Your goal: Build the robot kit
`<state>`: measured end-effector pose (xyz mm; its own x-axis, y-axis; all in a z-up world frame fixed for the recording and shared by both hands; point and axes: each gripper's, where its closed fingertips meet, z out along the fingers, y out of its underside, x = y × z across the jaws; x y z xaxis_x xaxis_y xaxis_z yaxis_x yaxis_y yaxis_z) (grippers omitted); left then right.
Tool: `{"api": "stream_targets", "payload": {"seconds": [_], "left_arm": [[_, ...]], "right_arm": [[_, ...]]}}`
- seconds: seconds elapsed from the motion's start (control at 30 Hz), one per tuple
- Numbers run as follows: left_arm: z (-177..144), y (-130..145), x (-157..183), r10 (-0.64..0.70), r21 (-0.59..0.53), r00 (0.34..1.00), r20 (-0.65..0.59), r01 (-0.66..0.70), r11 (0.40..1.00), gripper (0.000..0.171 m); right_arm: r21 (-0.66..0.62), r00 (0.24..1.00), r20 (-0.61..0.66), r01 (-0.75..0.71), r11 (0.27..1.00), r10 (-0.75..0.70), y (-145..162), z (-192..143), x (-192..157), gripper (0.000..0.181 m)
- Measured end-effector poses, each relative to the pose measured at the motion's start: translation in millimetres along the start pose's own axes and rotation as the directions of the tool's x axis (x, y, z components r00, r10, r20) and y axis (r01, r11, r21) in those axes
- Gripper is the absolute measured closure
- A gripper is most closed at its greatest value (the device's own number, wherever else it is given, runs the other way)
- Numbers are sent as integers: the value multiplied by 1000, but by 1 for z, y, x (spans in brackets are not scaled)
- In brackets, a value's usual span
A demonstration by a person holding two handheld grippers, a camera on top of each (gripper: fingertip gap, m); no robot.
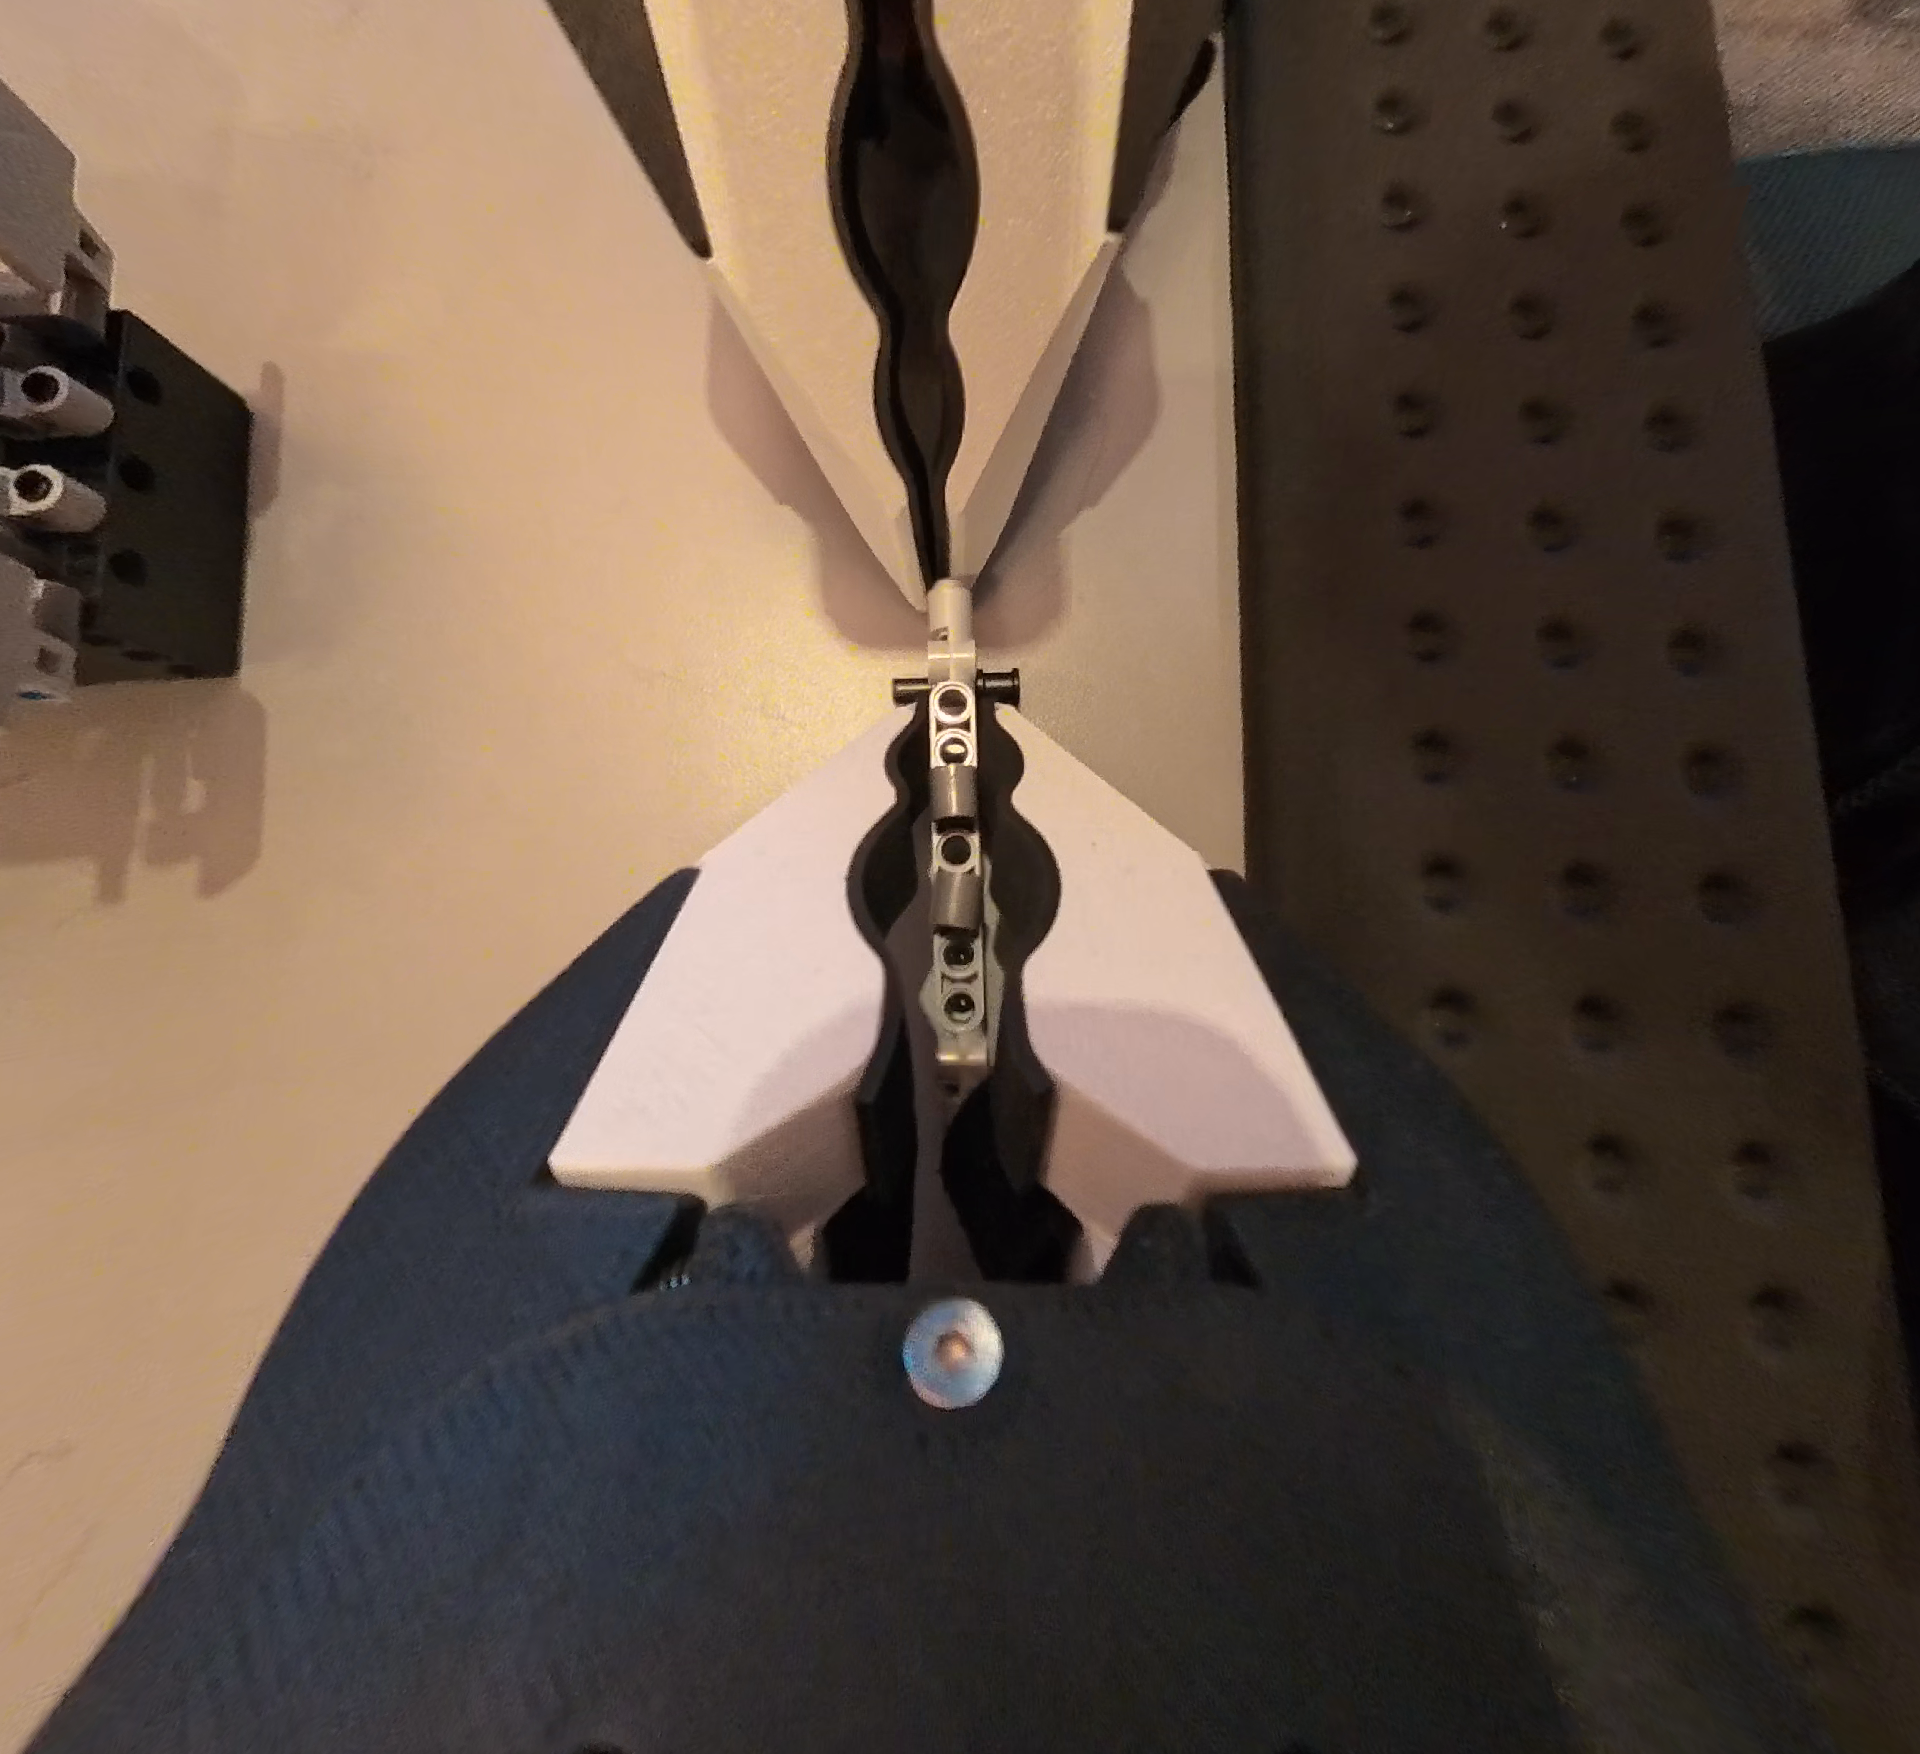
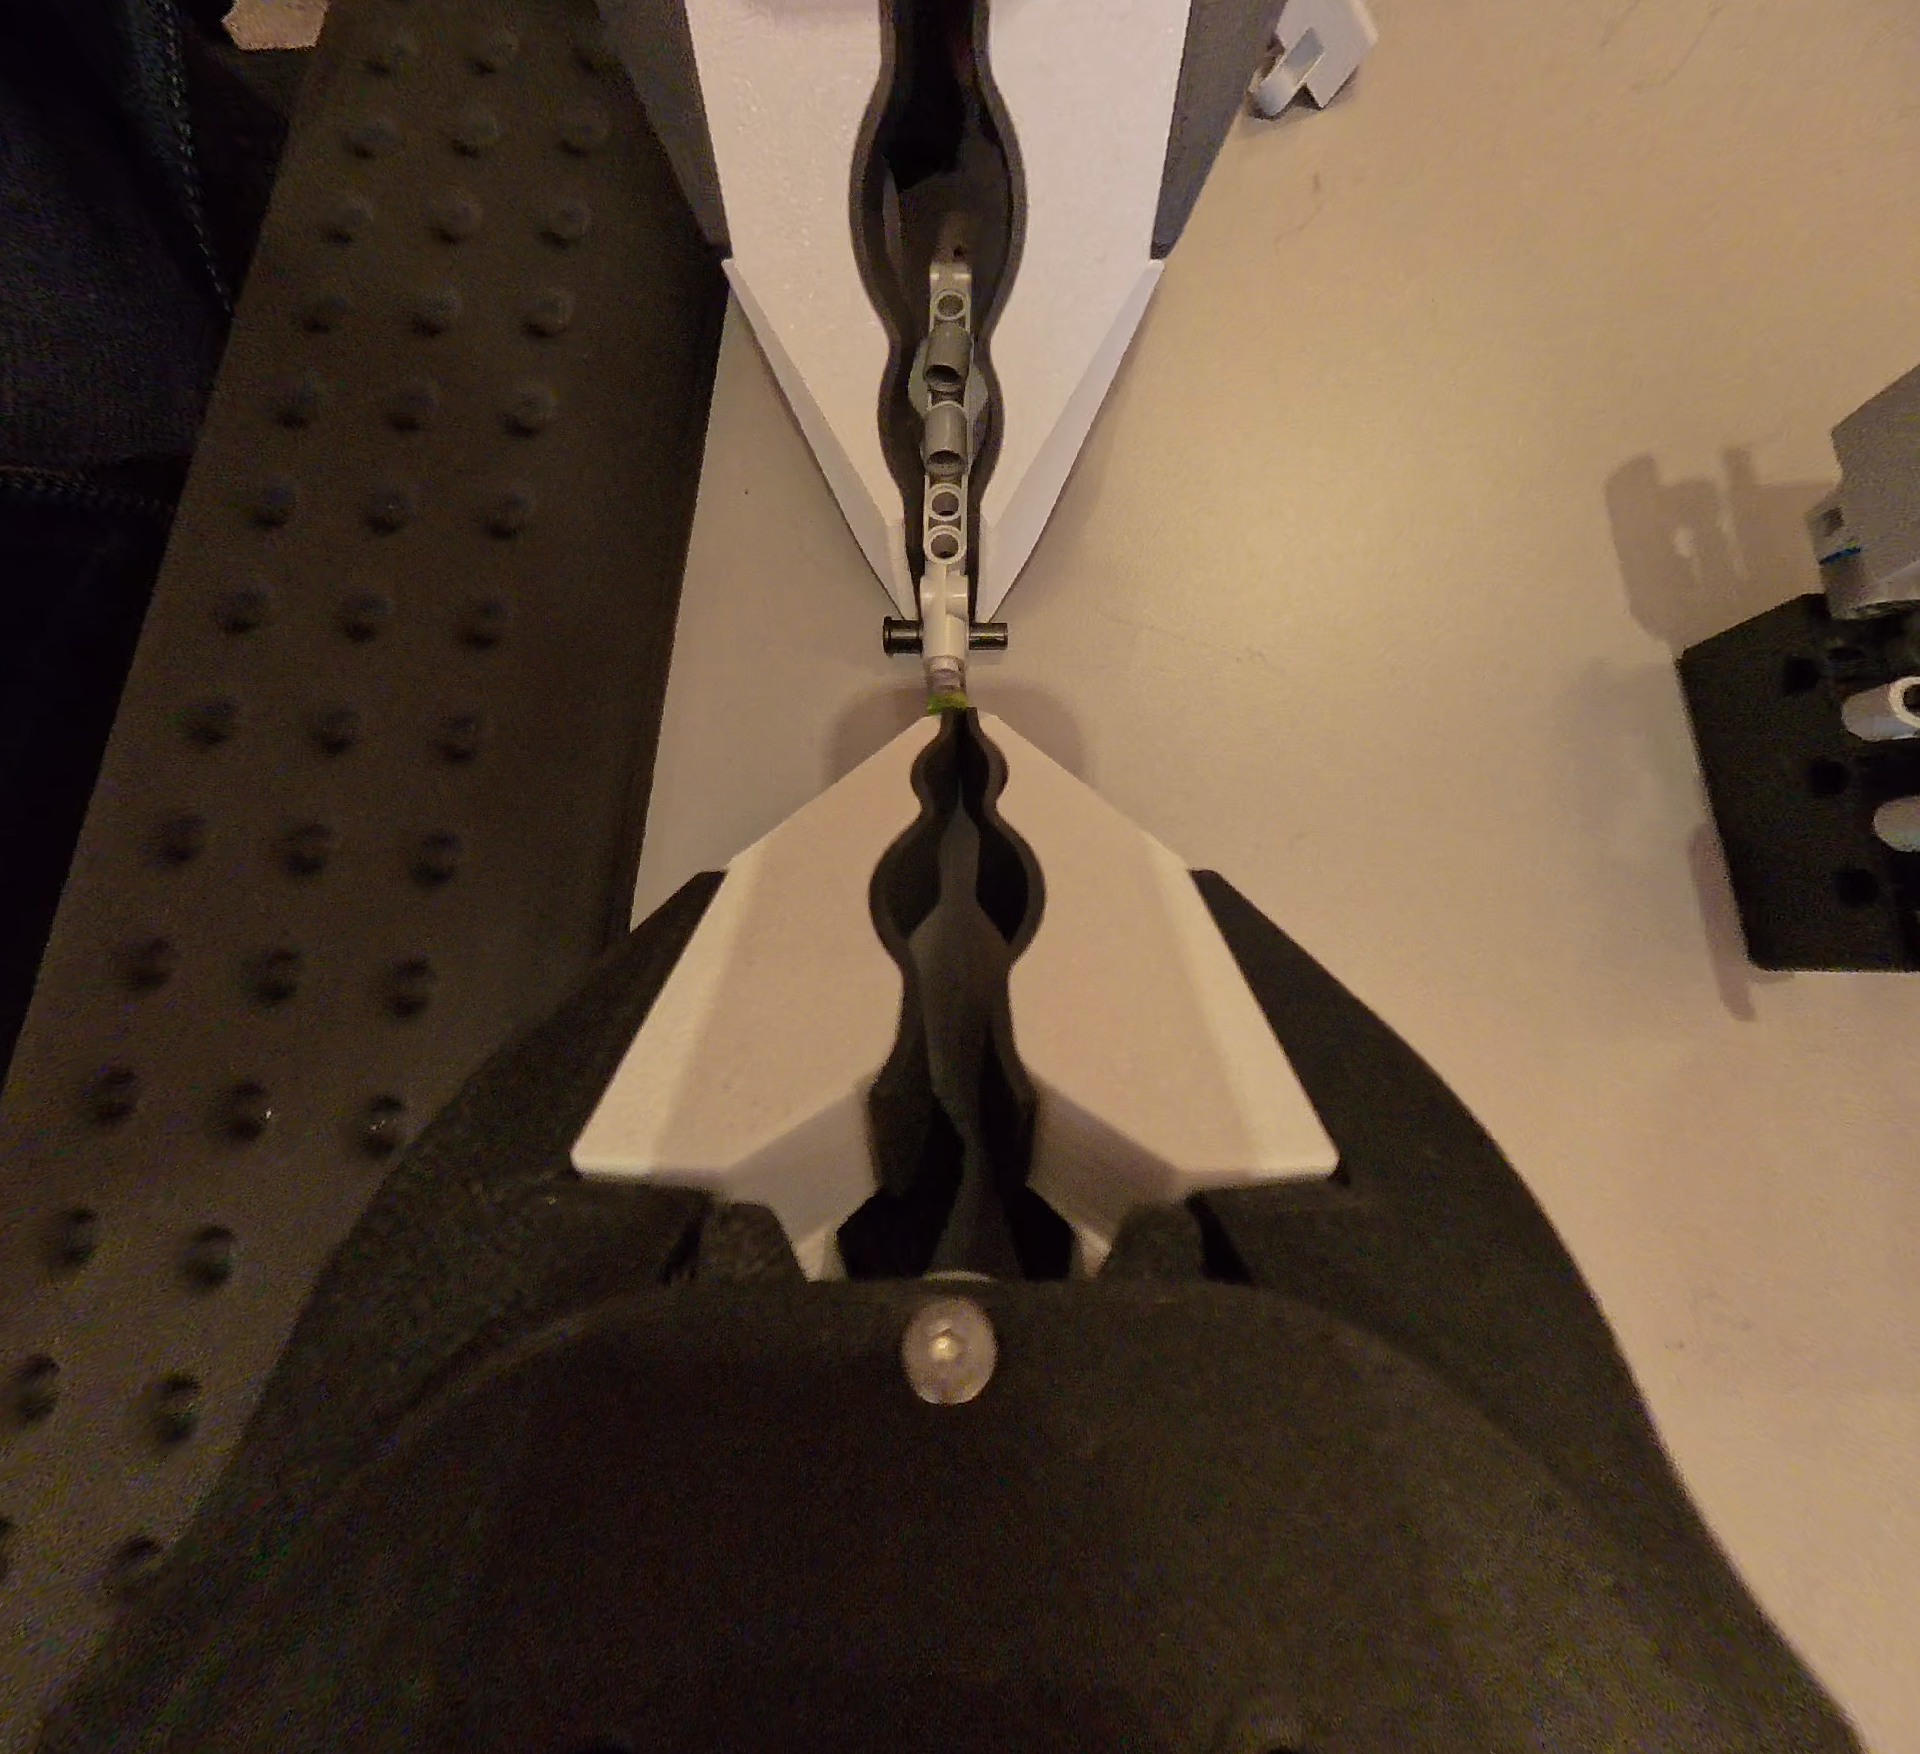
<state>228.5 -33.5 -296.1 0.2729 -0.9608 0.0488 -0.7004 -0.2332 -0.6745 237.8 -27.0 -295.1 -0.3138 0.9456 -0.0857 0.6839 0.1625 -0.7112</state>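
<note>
My left gripper (image 1: 956, 728) is shut on a long light grey beam (image 1: 956, 883) with round holes and dark grey pins, held lengthwise between its white fingers. A black cross axle (image 1: 956, 684) sits at the beam's far end. My right gripper (image 2: 948, 722) faces it tip to tip and is shut on a short light grey peg (image 2: 943, 681) that sticks out of that end. In the left wrist view, the right gripper (image 1: 945, 577) comes down from the top onto the peg (image 1: 948, 608). In the right wrist view, the left gripper (image 2: 943, 608) holds the beam (image 2: 943, 457).
All this is over a cream table (image 1: 468, 769). A black studded baseplate (image 1: 1507, 665) lies beside the grippers and also shows in the right wrist view (image 2: 364, 561). A black and grey brick assembly (image 1: 135, 499) stands on the other side (image 2: 1818, 769). A small pale grey part (image 2: 1314, 31) lies farther off. Left and right tips are no more than a few centimetres apart.
</note>
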Motion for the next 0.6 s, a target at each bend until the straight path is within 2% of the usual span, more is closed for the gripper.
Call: {"api": "stream_targets", "payload": {"seconds": [0.23, 0.47, 0.6], "left_arm": [[0, -1, 0, -50, 33, 998, -34, 51, 998, 167], [0, -1, 0, -44, 36, 999, -21, 45, 998, 167], [1, -2, 0, -25, 31, 1000, -2, 25, 999, 167]], "right_arm": [[13, 1000, -1, -12, 1000, 12, -1, 1, 0, 181], [-8, 1000, -28, 1, 1000, -1, 0, 0, 1, 181], [69, 998, -62, -16, 997, 21, -8, -21, 5, 181]]}}
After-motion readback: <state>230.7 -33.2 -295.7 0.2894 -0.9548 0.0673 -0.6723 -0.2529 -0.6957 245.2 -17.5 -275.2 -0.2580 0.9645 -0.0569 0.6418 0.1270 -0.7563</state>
